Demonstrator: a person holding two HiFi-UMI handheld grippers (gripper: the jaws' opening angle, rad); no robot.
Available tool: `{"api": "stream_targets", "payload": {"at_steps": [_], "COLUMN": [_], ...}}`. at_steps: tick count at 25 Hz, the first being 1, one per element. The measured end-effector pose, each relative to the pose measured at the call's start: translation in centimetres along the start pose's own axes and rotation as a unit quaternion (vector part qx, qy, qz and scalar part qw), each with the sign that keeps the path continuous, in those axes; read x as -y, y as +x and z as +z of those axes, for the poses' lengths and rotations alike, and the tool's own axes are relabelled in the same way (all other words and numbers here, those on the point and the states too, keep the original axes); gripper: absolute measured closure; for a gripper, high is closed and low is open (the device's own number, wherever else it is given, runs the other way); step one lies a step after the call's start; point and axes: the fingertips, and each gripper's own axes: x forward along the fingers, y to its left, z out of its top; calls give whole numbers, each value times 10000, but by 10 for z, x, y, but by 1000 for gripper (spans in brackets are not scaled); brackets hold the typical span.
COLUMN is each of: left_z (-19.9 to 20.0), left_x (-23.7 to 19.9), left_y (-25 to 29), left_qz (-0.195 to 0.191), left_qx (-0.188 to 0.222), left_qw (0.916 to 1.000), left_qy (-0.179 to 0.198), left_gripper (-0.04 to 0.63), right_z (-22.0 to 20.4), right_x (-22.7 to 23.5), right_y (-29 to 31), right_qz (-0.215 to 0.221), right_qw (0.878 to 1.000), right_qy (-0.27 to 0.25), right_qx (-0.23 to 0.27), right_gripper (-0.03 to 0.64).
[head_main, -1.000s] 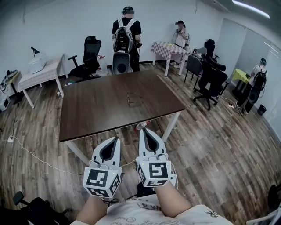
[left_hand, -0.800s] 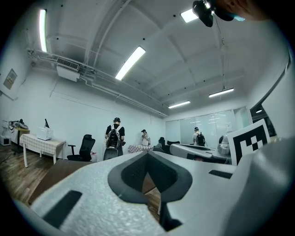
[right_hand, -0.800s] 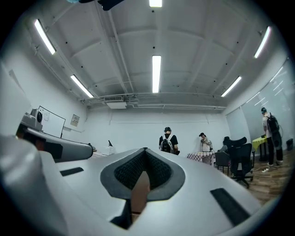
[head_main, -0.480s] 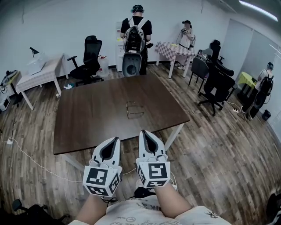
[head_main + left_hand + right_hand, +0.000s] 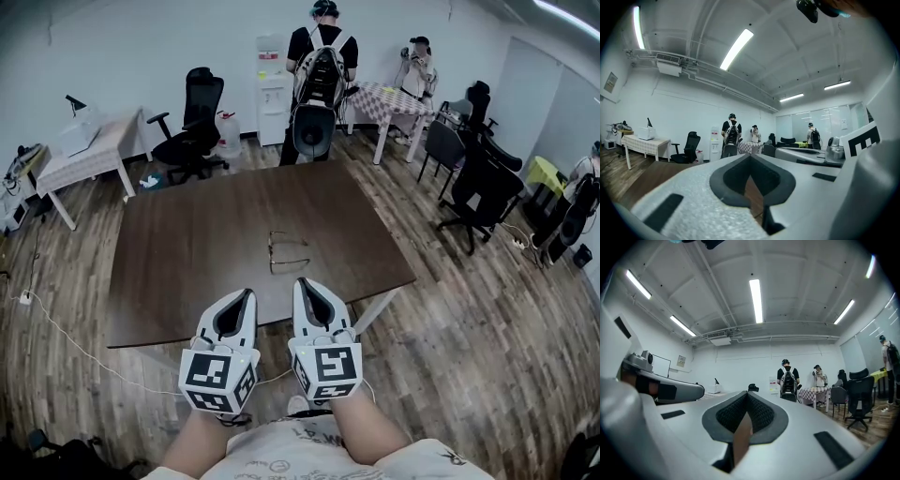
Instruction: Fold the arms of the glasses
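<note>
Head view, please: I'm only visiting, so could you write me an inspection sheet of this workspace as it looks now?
Surface: dark brown table, bare apart from one item.
Job's things: glasses lie near the table's middle, arms apparently unfolded, nothing touching them.
Clutter: nothing seen on the table.
Grippers: left hand-held gripper and right hand-held gripper side by side over the near table edge, both with jaws together, holding nothing.
Cables: white cable trails across the floor at left.
Surroundings: office chairs, a side table, and a person with a backpack beyond the far edge.
</note>
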Motion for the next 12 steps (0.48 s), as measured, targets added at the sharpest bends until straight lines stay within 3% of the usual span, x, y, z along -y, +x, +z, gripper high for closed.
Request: {"api": "stream_targets", "payload": {"at_steps": [12], "left_z": [-4], "left_x": [-26], "left_y": [92], "left_qz": [379], "left_qx": [-122], "left_qw": [9992], "left_qy": [75], "left_gripper": [600], "right_z": [-13], "right_x": [45], "right_y": [78], "right_qz": [330], "right_qw": [9994], "right_qy": [97], "right_qx": [-91], "right_gripper": [603]}}
